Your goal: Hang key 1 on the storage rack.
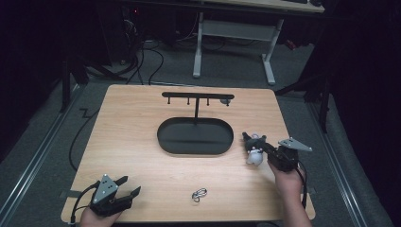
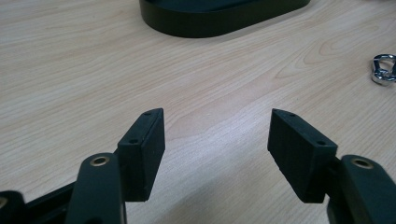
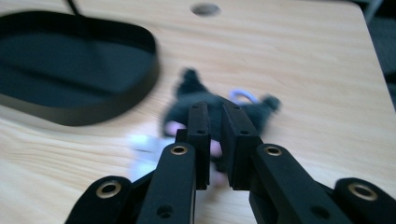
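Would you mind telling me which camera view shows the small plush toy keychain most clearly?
The high view shows it best: the black and white plush toy keychain hangs sharp and whole from the right claw, just right of the black oval tray. The right gripper view shows it blurred and half hidden behind the jaws.

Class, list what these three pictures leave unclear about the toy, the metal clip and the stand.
Plush toy: right gripper view, blurred, and the jaws cover its middle.
Metal clip: left gripper view, cut off by the right edge.
Stand: high view, the bar's end piece is too small to identify.
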Demonstrator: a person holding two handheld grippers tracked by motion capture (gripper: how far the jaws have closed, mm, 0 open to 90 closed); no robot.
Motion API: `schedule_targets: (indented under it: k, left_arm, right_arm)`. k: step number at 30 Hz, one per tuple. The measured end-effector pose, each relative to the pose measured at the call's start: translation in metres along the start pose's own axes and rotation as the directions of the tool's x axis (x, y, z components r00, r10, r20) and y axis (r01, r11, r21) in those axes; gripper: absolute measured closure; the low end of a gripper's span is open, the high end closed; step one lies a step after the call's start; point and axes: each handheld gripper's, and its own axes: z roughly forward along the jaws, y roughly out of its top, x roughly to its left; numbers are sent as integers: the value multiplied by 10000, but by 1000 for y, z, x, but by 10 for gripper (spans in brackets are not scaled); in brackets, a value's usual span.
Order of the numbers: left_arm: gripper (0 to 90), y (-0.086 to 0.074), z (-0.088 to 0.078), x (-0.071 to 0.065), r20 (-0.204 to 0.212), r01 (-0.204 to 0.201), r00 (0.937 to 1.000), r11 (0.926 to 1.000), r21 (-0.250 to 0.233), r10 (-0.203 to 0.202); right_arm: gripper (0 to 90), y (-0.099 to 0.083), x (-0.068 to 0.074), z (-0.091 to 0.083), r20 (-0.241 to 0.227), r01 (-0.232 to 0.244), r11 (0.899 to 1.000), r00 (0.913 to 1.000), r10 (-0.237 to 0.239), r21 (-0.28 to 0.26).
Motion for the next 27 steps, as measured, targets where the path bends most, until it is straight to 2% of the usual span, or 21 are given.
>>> schedule_targets:
  k: [1, 2, 3, 4, 5, 7, 8, 11, 13, 15, 17, 18, 20, 25, 27]
  left_arm:
    - [374, 1, 1, 0, 32, 1, 10000, 10000, -12, -1]
    - [373, 1, 3, 0, 59, -20, 10000, 10000, -4, 20]
    - [373, 1, 3, 0, 59, -20, 10000, 10000, -4, 20]
    - [373, 2, 4, -1, 94, -31, 10000, 10000, 19, 31]
    - [373, 2, 4, -1, 94, -31, 10000, 10000, 19, 31]
    - [373, 2, 5, -1, 114, -39, 9999, 10000, 21, 38]
    - [372, 2, 5, -1, 134, -50, 9999, 10000, 24, 50]
    - [369, 2, 4, -1, 163, -74, 9998, 10000, 42, 74]
    - [369, 3, 4, -1, 167, -57, 9998, 10000, -5, 57]
    - [368, 3, 5, -1, 168, 7, 9999, 10000, -82, -5]
    - [367, 5, 6, 0, 204, 21, 9998, 10000, -95, -19]
    - [365, 5, 6, 0, 205, 17, 9998, 9999, -107, -15]
    - [362, 6, 8, 0, 224, 30, 9997, 9999, -124, -27]
    - [355, 11, 16, -1, 350, 30, 9994, 9999, -160, -24]
    - [350, 16, 20, -3, 396, -28, 9992, 9996, -264, 39]
  right_arm:
    - [830, 0, 0, 0, 0, 0, 10000, 10000, 0, 0]
    - [830, 4, 14, -6, -295, 274, 9992, 9992, -283, -307]
    - [830, 4, 14, -6, -295, 274, 9992, 9992, -283, -307]
    - [834, 6, 26, -8, -669, 483, 9982, 9965, -507, -366]
    - [834, 6, 26, -8, -669, 483, 9982, 9965, -507, -366]
    - [840, 5, 43, -4, -1131, 763, 9969, 9905, -781, -199]
    - [842, 0, 55, 5, -1475, 1018, 9947, 9841, -991, 114]
    - [843, -8, 64, 18, -1406, 1335, 9886, 9824, -1227, 700]
    - [841, -10, 63, 21, -1356, 1369, 9870, 9829, -1247, 847]
    - [839, -17, 56, 25, -1048, 1246, 9851, 9881, -1124, 1186]
    - [839, -18, 52, 25, -951, 1165, 9857, 9899, -1052, 1220]
    - [838, -21, 45, 21, -839, 913, 9884, 9931, -814, 1212]
    - [837, -23, 40, 17, -686, 772, 9898, 9952, -693, 1198]
    - [798, -27, 34, 9, -629, 546, 9926, 9969, -480, 1086]
    - [739, -31, 34, 4, -996, 488, 9944, 9942, -394, 940]
